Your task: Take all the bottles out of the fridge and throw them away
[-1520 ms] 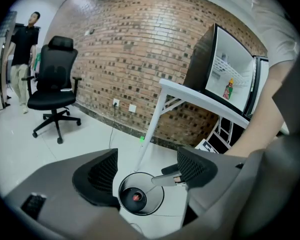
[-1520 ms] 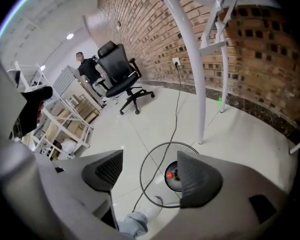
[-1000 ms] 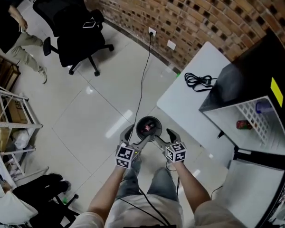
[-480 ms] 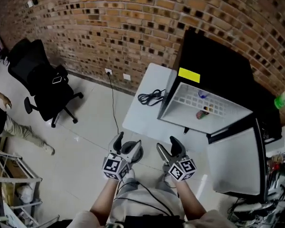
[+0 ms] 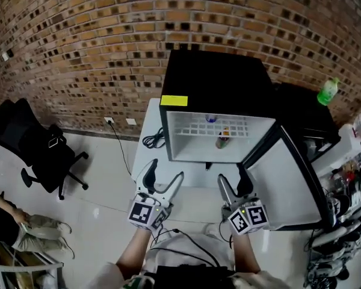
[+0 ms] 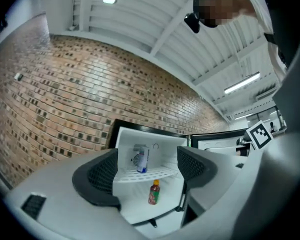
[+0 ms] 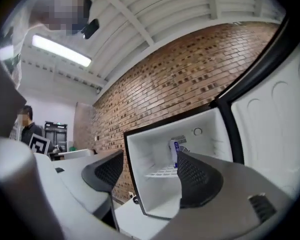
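The black fridge (image 5: 216, 77) stands open on a white table, its door (image 5: 283, 173) swung out to the right. On its wire shelf stands a clear bottle with a blue label (image 6: 141, 159) (image 5: 211, 118) (image 7: 174, 153). Below it, on the fridge floor, stands a red bottle with an orange cap (image 6: 153, 192) (image 5: 223, 138). My left gripper (image 5: 166, 170) (image 6: 146, 171) and right gripper (image 5: 233, 174) (image 7: 149, 171) hover side by side in front of the opening, short of it. Both are open with nothing between the fingers.
A green bottle (image 5: 328, 91) sits on the dark cabinet right of the fridge. A coiled black cable (image 5: 151, 141) lies on the table (image 5: 145, 161) left of the fridge. An office chair (image 5: 42, 155) and a person's leg (image 5: 24, 224) are at the left.
The view has swung up from the floor and a round bin between the grippers to the open fridge. Both grippers now face the fridge; the bin is out of view.
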